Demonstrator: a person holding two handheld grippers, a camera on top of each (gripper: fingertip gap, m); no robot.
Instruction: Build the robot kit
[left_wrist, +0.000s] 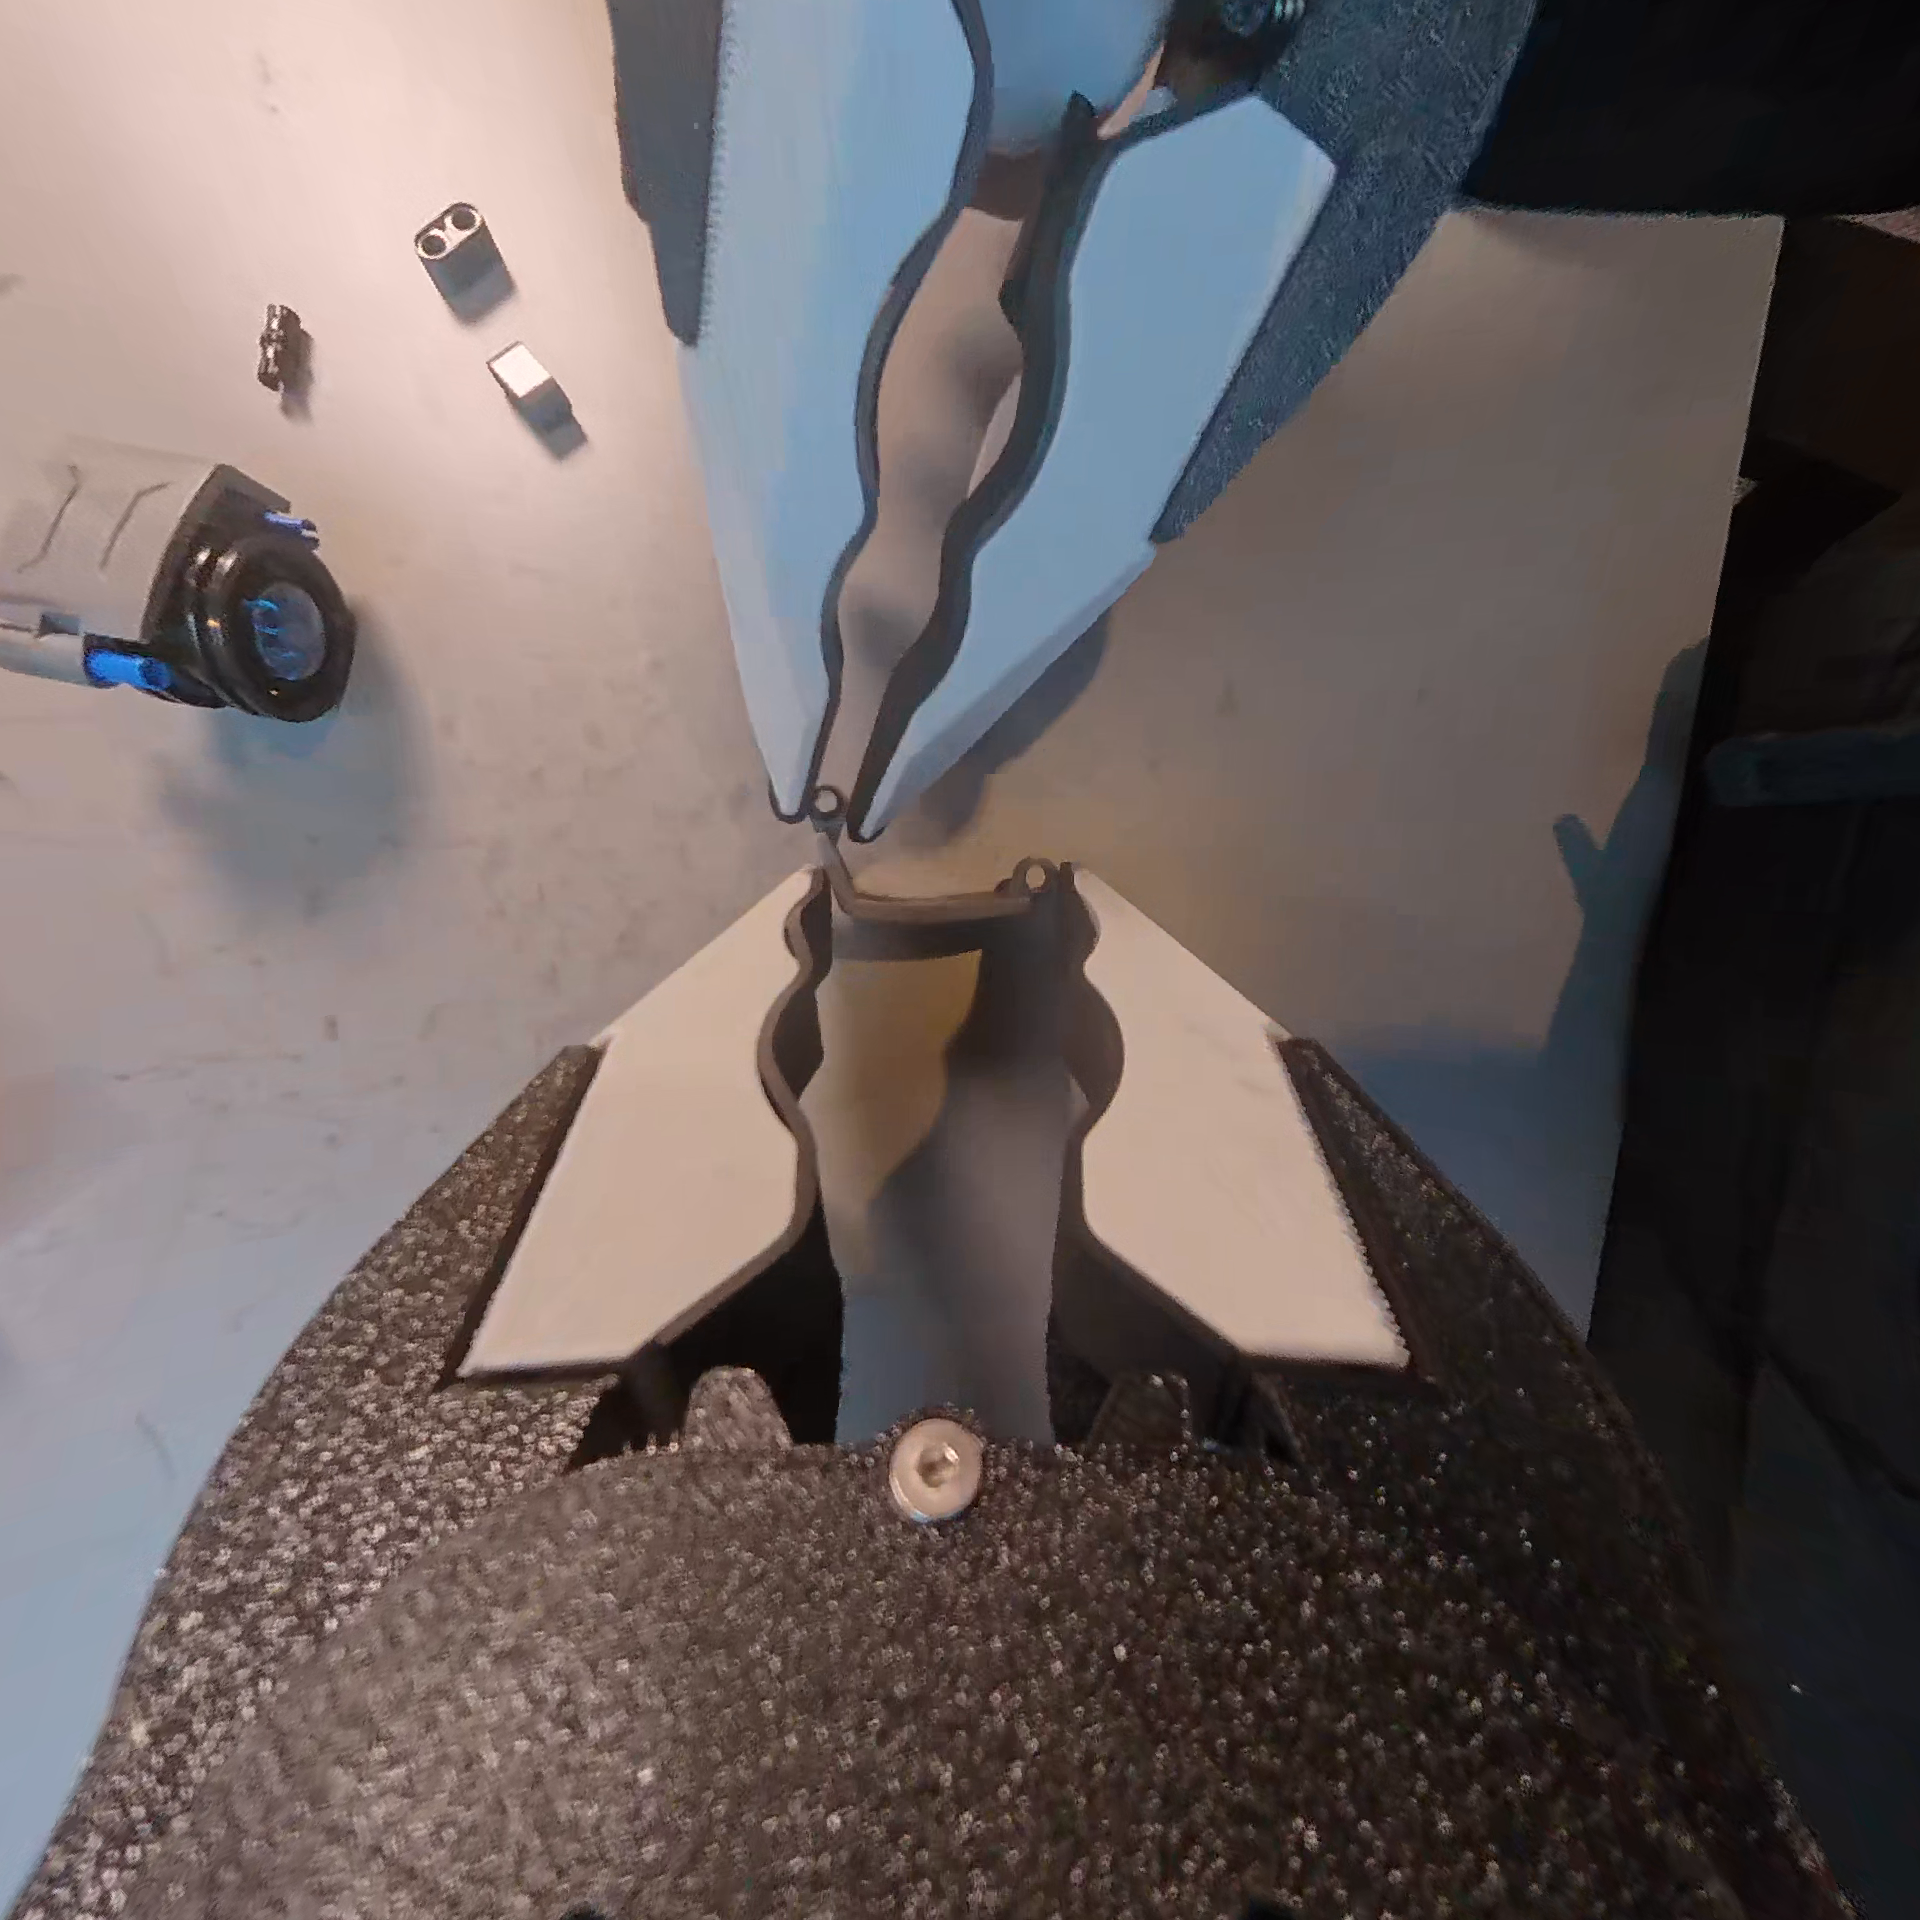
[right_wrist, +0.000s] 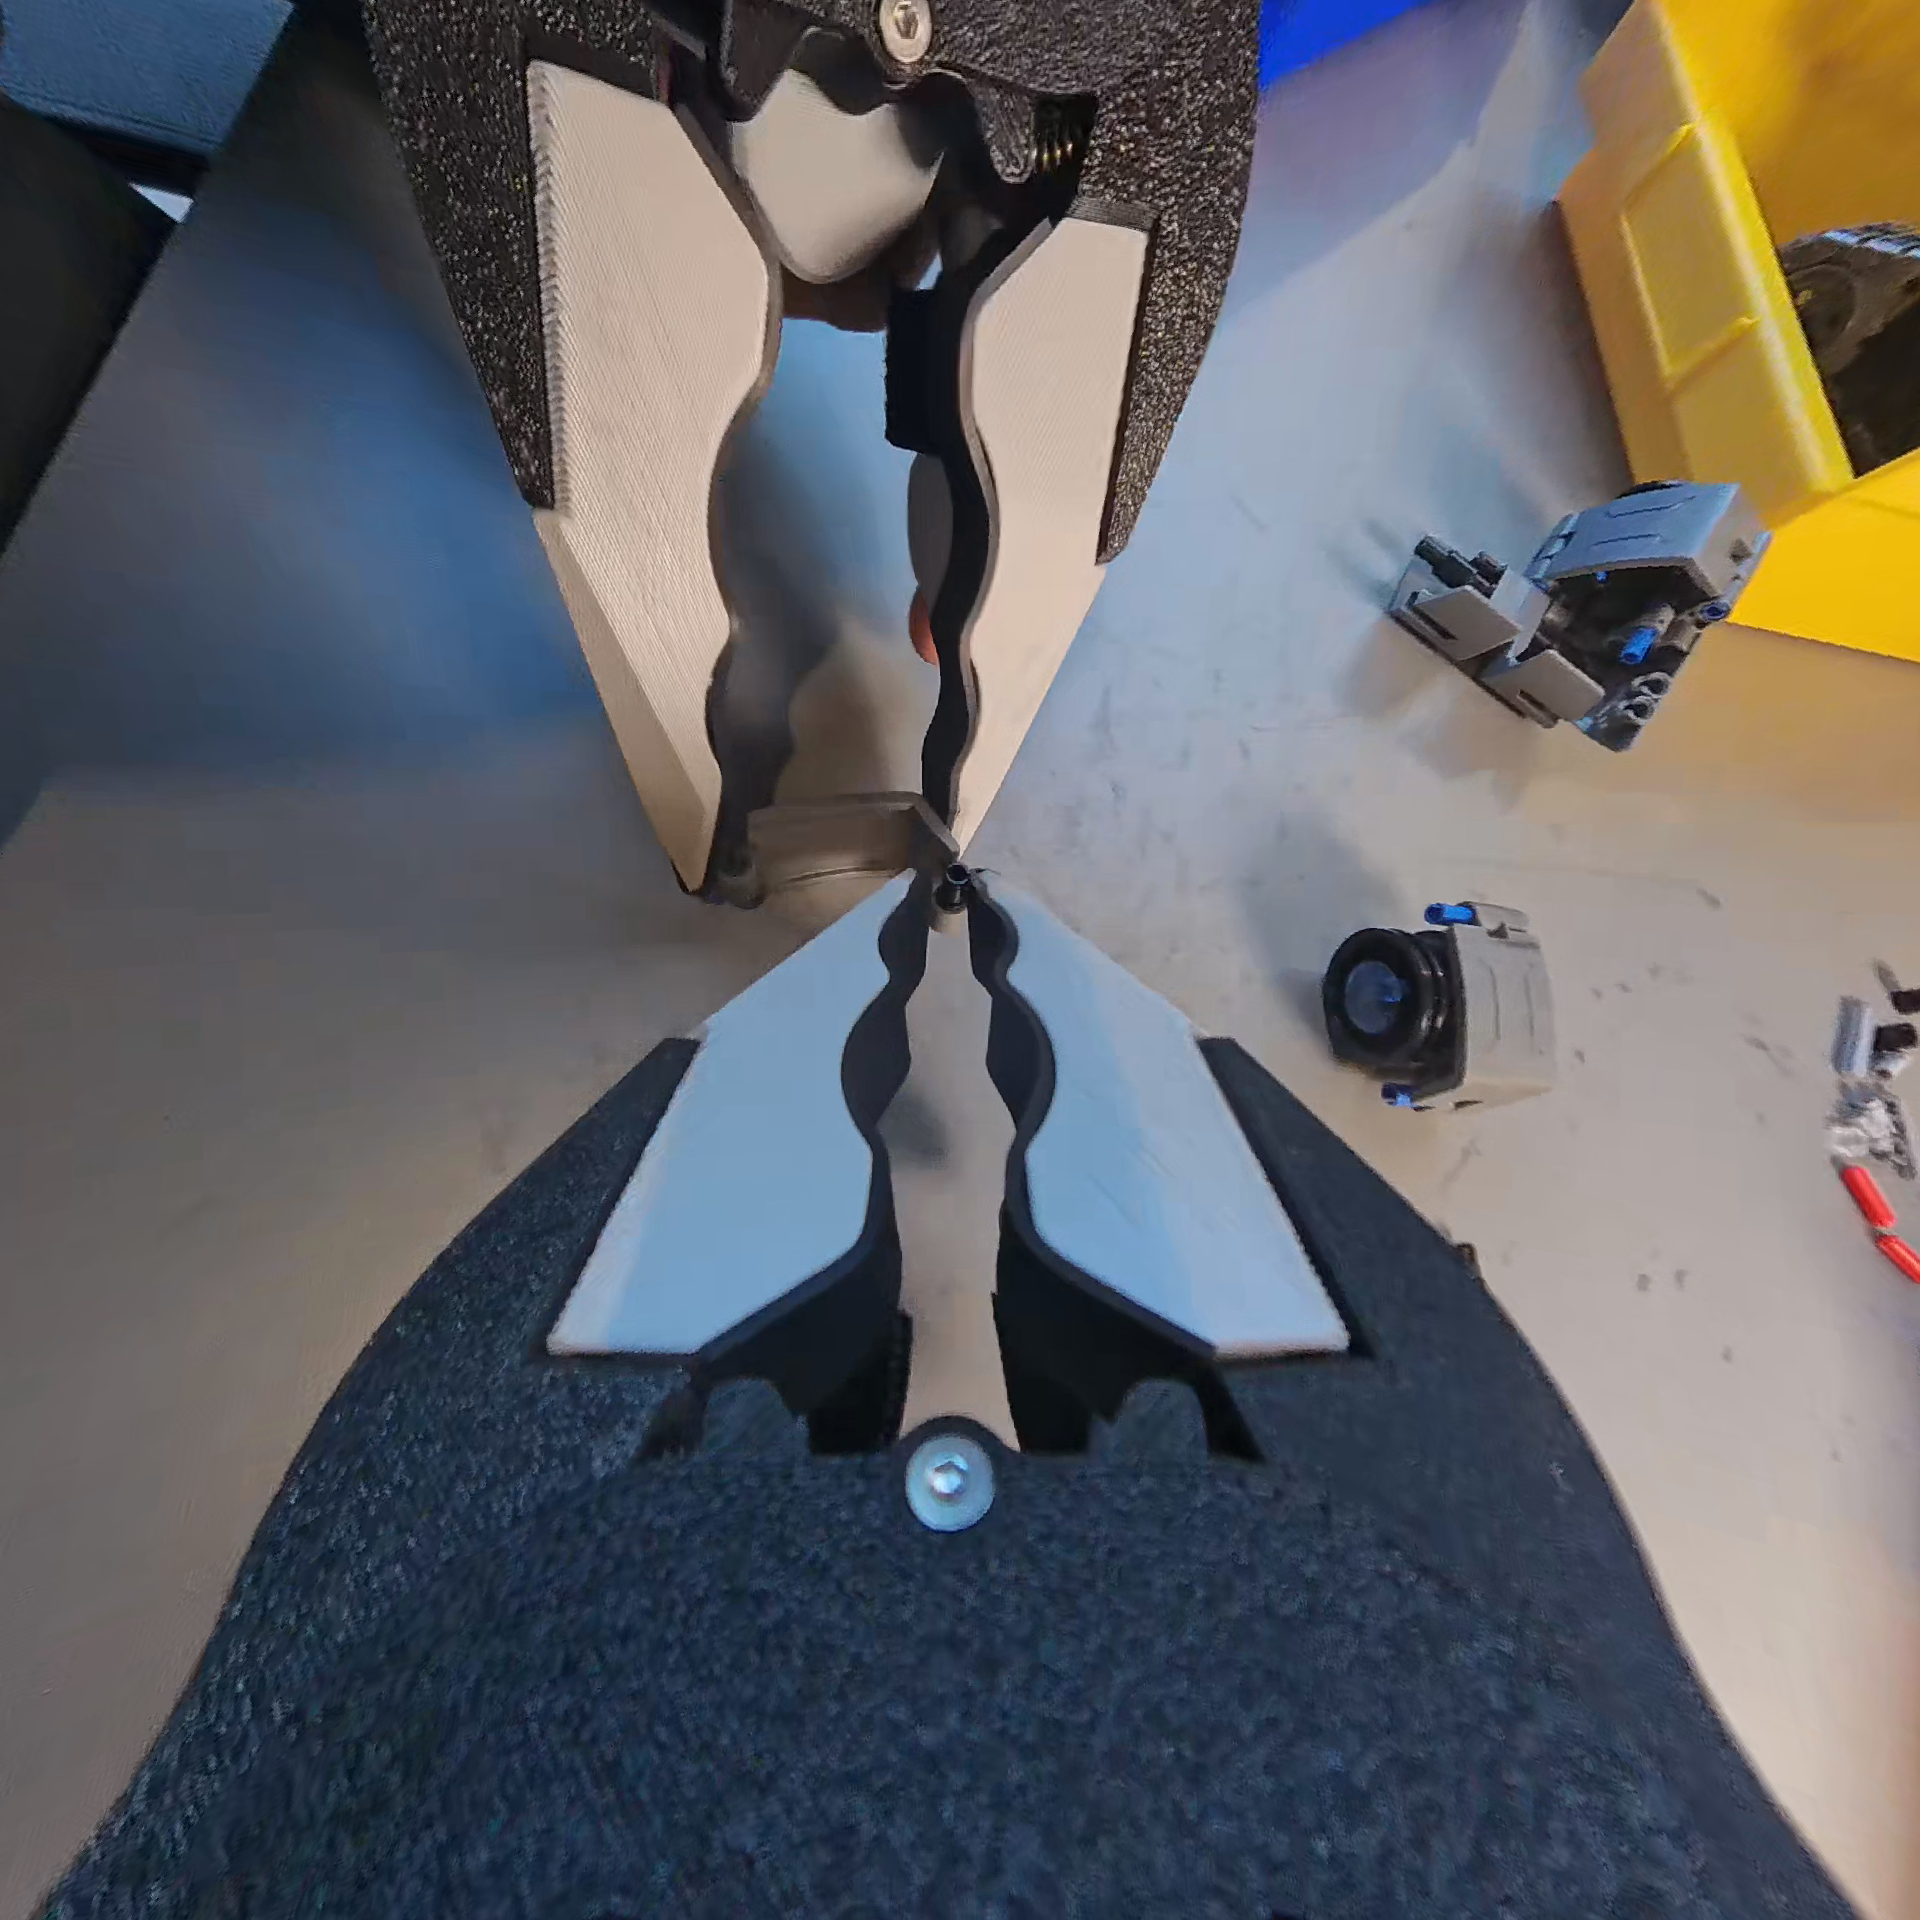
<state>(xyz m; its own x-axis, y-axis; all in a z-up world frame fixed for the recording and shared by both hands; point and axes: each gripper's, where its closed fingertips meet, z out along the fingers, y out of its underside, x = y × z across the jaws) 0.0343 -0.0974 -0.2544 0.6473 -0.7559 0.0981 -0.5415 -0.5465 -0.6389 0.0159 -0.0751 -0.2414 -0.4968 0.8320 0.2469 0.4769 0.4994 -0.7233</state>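
The tabletop (right_wrist: 1299, 831) is showing pale beige with grey scuffs. A bin (right_wrist: 1704, 312) is glowing bright yellow. The lens block (right_wrist: 1455, 1003) is showing grey with a black ring and blue pins. Red tubes (right_wrist: 1881, 1221) are lying nearby. Both tools are showing speckled black shells and light grey fingers (right_wrist: 727, 1195).

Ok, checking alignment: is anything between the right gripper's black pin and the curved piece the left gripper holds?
Nothing visible. The black pin sits right at one end of the curved piece, no part between them.
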